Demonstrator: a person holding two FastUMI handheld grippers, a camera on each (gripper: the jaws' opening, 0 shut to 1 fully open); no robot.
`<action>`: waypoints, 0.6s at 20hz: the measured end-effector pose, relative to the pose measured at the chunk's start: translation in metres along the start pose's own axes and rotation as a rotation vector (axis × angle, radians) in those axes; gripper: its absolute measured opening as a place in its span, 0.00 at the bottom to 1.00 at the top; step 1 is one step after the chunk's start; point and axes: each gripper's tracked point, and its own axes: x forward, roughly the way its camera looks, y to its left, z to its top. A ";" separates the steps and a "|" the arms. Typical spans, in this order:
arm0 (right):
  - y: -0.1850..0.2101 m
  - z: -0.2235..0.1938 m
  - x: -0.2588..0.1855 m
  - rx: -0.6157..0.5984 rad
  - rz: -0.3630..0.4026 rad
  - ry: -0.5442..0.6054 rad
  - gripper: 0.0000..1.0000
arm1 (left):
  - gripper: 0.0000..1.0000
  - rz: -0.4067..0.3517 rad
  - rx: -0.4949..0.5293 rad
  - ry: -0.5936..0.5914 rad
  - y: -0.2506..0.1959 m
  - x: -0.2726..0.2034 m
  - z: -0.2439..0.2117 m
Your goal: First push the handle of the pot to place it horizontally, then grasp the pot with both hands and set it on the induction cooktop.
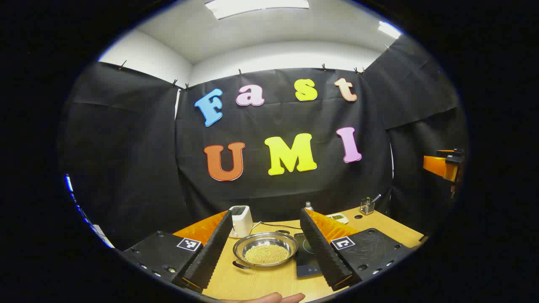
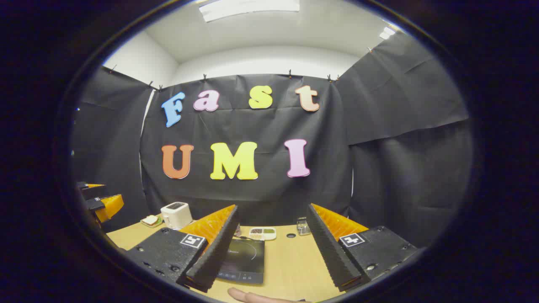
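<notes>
The pot [image 1: 265,249] sits on the wooden table [image 1: 261,282], a shiny metal pan full of small yellowish beads. In the left gripper view it lies between the two fingers of the left gripper [image 1: 266,249], but farther off — nothing touches it. Its little dark handle [image 1: 240,265] sticks out at the near left side. Behind the pot, a bit to the left, stands a white toaster [image 1: 241,220]. Just to the right of the pot lies the flat black induction cooktop [image 1: 306,256], partly hidden by the right finger. Farther back on the right are a small white dish [image 1: 339,217] and a glass cup with something in it [image 1: 367,205]. At the far right edge the other gripper shows a little. The left jaws are spread wide and hold nothing. A bit of a hand [image 1: 269,298] peeks in at the bottom.

In the right gripper view, going left to right, there is a plate with a sandwich [image 2: 150,220], then the toaster, then the cooktop on the table, partly behind the left finger. Past it are the white dish with two colours of food and a small metal rack [image 2: 302,226]. The right gripper [image 2: 273,242] hangs above the table with its jaws spread wide — empty too.
</notes>
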 end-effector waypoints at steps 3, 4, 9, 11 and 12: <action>-0.006 0.003 -0.001 -0.009 -0.018 -0.017 0.96 | 0.96 -0.007 -0.004 0.011 0.001 0.000 -0.003; -0.005 0.002 -0.001 -0.013 -0.017 -0.019 0.96 | 0.96 -0.009 -0.008 0.010 0.002 0.000 -0.003; -0.001 0.002 -0.007 -0.018 0.003 -0.021 0.96 | 0.96 -0.013 -0.031 0.019 0.006 0.001 -0.010; -0.001 0.001 -0.009 -0.022 0.006 -0.022 0.96 | 0.96 -0.017 -0.046 0.022 0.005 0.002 -0.011; -0.002 0.001 -0.010 -0.025 0.007 -0.024 0.96 | 0.96 -0.014 -0.046 0.021 0.007 0.002 -0.014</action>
